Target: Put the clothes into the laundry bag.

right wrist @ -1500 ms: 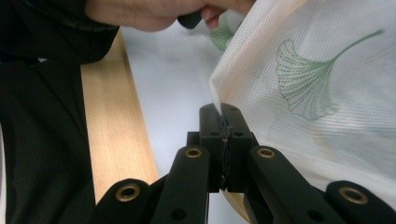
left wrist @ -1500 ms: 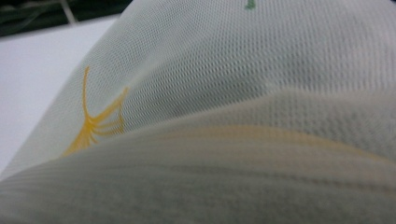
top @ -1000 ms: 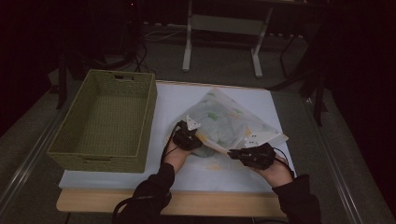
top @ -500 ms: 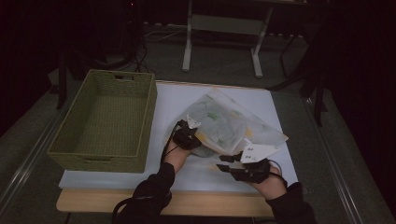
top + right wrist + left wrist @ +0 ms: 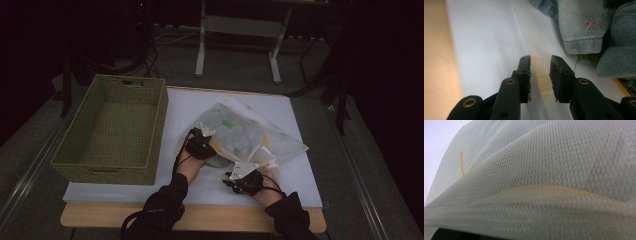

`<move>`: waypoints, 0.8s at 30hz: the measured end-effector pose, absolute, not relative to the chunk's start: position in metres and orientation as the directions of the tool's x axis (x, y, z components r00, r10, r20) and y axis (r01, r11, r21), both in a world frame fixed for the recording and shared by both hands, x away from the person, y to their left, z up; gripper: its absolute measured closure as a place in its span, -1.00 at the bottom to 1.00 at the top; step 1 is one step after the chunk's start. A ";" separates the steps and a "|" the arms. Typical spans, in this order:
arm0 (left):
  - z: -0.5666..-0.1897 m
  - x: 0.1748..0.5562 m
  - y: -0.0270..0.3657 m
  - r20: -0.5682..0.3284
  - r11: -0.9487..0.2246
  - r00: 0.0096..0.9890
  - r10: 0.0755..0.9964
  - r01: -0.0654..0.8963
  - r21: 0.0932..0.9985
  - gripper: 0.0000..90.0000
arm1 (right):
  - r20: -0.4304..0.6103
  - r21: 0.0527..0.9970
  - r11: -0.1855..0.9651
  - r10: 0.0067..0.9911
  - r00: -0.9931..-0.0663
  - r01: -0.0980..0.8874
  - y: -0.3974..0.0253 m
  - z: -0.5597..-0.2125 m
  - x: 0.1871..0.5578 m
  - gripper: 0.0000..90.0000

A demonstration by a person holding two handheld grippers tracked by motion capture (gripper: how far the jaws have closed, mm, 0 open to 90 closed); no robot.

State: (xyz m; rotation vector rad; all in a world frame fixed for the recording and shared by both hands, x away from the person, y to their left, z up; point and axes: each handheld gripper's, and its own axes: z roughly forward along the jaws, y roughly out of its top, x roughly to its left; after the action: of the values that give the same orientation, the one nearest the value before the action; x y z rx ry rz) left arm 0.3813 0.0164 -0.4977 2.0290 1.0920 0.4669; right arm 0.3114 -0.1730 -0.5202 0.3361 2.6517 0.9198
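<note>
A white mesh bag [image 5: 250, 132] with pale clothes inside lies on the white table cover [image 5: 200, 105]. My left gripper [image 5: 202, 142] is at the bag's near-left edge. In the left gripper view the mesh [image 5: 549, 170], with a yellow seam, drapes right over the camera and hides the jaws. My right gripper [image 5: 234, 177] is nearer the front edge, just short of the bag. It stands open [image 5: 540, 58] over a lemon-slice print [image 5: 541, 75] on the cover, with nothing between its fingers. Pale denim clothing [image 5: 584, 25] lies just beyond it.
A green woven basket [image 5: 159, 125] with nothing in it stands on the left part of the table. The wooden front edge [image 5: 200, 217] runs below the cover. Table legs and dark floor lie beyond the far edge.
My right gripper has drawn back from the bag's near edge toward the front of the table and a little to the left. The left gripper has stayed at the bag.
</note>
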 end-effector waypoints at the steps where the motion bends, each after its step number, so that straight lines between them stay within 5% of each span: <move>1: -0.498 0.381 0.016 -0.037 -0.337 0.566 0.824 0.541 0.770 0.37 | -0.223 0.623 0.775 0.309 -0.925 0.109 -0.169 -0.523 0.314 0.55; 18: -0.498 0.382 0.016 -0.037 -0.340 0.566 0.823 0.544 0.767 0.38 | -0.128 0.655 0.734 0.343 -0.930 0.180 -0.163 -0.529 0.331 0.49; 24: -0.496 0.382 0.015 -0.029 -0.351 0.568 0.823 0.546 0.761 0.39 | -0.098 0.635 0.747 0.330 -0.939 0.196 -0.159 -0.527 0.331 1.00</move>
State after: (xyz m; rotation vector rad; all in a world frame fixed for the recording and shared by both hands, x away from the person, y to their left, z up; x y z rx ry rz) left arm 0.3820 0.0146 -0.4963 2.0485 1.0926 0.4686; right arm 0.3308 -0.1594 -0.5268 0.4179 2.7416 0.9632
